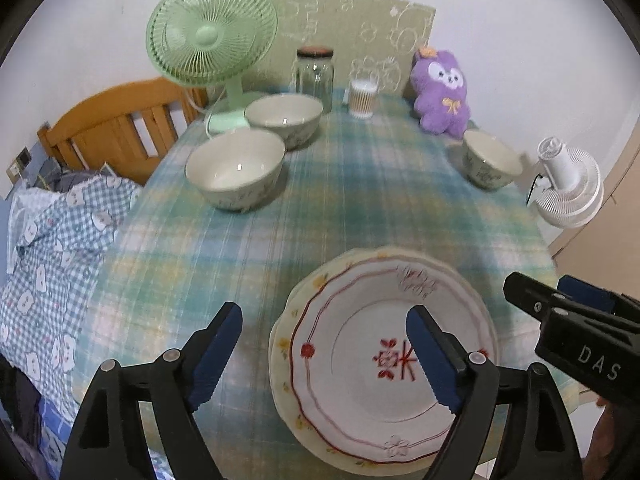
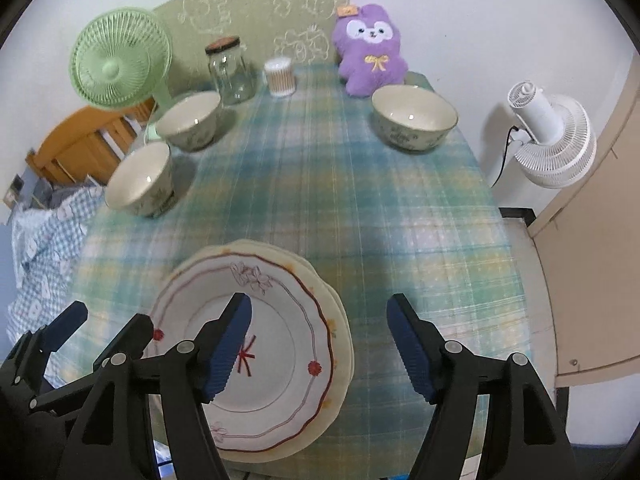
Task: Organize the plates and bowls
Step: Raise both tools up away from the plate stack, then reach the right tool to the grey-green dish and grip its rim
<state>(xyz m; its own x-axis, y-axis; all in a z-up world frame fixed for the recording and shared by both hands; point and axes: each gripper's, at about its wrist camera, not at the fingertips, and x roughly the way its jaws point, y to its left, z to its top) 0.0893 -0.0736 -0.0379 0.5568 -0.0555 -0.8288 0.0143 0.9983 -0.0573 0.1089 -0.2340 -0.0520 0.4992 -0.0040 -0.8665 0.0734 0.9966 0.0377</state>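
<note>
The plates [image 1: 384,364] are stacked at the near edge of the desk [image 1: 320,216]: a white one with red trim is laid on a yellowish one whose rim shows all round it, so this half of the job is judged done. The bowls are not yet gathered. Two are set close together, apparently not touching, at the far left: the near bowl [image 1: 235,168] and the far bowl [image 1: 284,120], in front of the green fan [image 1: 212,40]. The third bowl [image 1: 493,164] is left well apart at the far right, just beside the purple toy [image 1: 440,92].

The left gripper [image 1: 324,356] is held above the left rim of the plates and the right gripper [image 2: 319,346] above their right rim; on both, the jaws are spread wide and nothing is pinched. Held so, they are judged ready to be sent toward the bowls, probably so that the lone one can be nested with the pair. A jar [image 1: 315,76] and a swab tub [image 1: 362,98] are kept at the back, clear of the work.
</note>
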